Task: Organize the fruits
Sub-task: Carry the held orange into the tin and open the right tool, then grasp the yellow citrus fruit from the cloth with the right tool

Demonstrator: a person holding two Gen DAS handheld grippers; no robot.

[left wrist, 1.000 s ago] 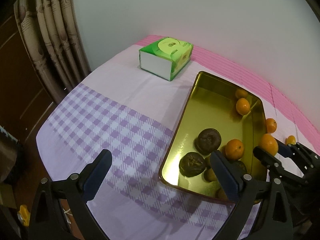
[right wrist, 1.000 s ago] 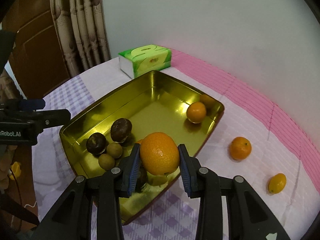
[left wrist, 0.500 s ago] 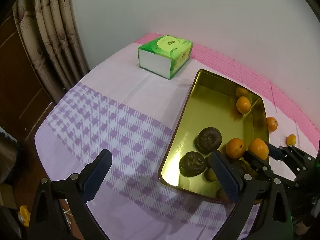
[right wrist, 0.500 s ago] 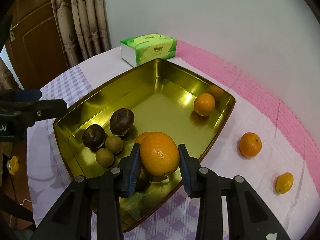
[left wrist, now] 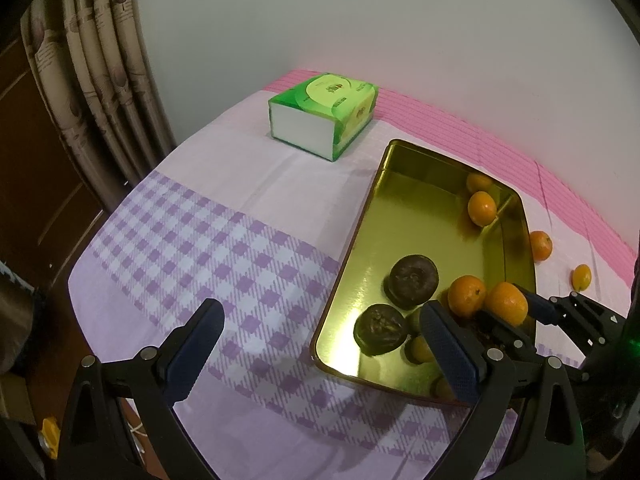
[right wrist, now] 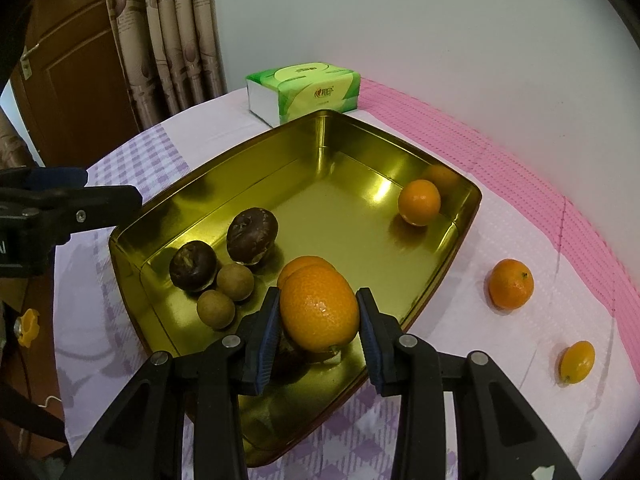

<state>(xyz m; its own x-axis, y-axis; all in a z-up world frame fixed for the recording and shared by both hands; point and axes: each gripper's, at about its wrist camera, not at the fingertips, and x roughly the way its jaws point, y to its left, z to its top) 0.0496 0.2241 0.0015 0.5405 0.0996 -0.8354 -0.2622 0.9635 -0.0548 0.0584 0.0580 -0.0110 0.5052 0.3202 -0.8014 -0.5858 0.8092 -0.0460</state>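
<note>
You won't find much to read here. The tissue pack [right wrist: 304, 90] carries a red logo and small print on its side, too small to make out. On the left gripper [right wrist: 40, 200], one cut-off white letter shows, unreadable.

Green tissue box [left wrist: 325, 114] on checked tablecloth [left wrist: 192, 248], beside curtain [left wrist: 100, 60].

The right gripper [right wrist: 318, 320] has its jaws clamped; the left gripper [left wrist: 320, 344] gapes wide.

Gold tray [right wrist: 224, 168], orange mandarins [right wrist: 419, 202], dark brown fruits [right wrist: 252, 236], green tissue box [left wrist: 324, 114], purple checked cloth [left wrist: 192, 248], pink stripe [right wrist: 520, 184]
</note>
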